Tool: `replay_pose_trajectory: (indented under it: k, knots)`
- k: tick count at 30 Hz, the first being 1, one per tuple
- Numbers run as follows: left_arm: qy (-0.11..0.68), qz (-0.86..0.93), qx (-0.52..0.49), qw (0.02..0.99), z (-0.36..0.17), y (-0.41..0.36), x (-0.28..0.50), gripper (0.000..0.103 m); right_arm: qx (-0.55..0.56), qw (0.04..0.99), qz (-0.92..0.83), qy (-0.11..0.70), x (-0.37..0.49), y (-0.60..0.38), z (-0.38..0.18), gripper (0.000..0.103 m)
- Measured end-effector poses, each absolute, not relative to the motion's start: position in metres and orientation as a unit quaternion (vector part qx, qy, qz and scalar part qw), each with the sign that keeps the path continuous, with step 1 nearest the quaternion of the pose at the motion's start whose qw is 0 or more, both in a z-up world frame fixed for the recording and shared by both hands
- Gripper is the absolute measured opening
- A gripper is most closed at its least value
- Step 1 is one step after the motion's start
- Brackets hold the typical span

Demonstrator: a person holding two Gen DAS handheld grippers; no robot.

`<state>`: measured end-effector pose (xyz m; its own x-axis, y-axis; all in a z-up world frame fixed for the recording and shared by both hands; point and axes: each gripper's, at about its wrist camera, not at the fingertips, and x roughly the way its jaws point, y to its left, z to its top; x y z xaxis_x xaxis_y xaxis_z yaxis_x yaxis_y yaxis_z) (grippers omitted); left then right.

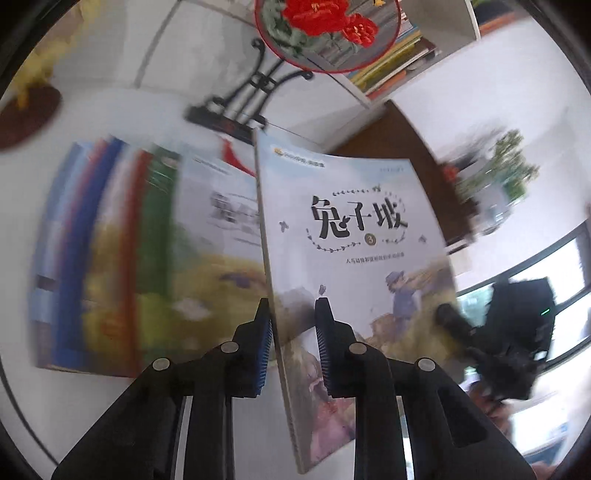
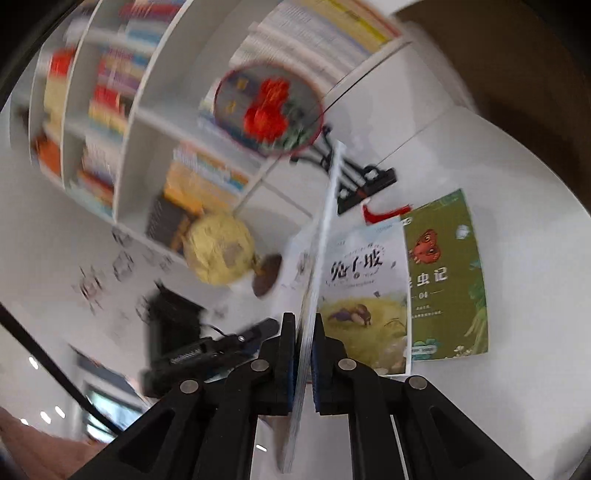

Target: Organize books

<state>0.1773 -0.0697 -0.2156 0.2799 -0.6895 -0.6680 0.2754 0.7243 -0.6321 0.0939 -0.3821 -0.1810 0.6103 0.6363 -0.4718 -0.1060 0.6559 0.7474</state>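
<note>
In the left wrist view a thin pale-blue book marked 3 stands on edge between my left gripper's fingers; the jaws stand apart around its spine, with a gap on the right side. A fanned stack of books lies on the white table behind it. The right gripper shows at the book's right edge. In the right wrist view my right gripper is shut on the same book seen edge-on. Behind lie a similar pale book and a green book.
A round fan with red flowers on a black stand stands at the back. A white bookshelf full of books is behind it. A yellow ornament on a brown base and a potted plant stand on the white table.
</note>
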Motion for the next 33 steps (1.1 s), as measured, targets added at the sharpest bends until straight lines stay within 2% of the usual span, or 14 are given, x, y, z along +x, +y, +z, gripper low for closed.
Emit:
replay_pose_trajectory:
  k: [10,22,33]
  knots:
    - [0.498,-0.231,-0.133,0.825,-0.192,-0.003,0.174,0.019,0.238,0.843,0.247,0.414,0.119,-0.286,-0.173,0.007]
    - [0.475,-0.168,-0.104,0.857,-0.169,0.079,0.17,0.019,0.212,0.832,0.283,0.428,0.143,-0.19,-0.162,0.008]
    - [0.474,-0.115,-0.115,0.865,-0.172,0.165,0.163,0.019,0.167,0.823,0.301,0.451,0.16,-0.095,-0.17,0.008]
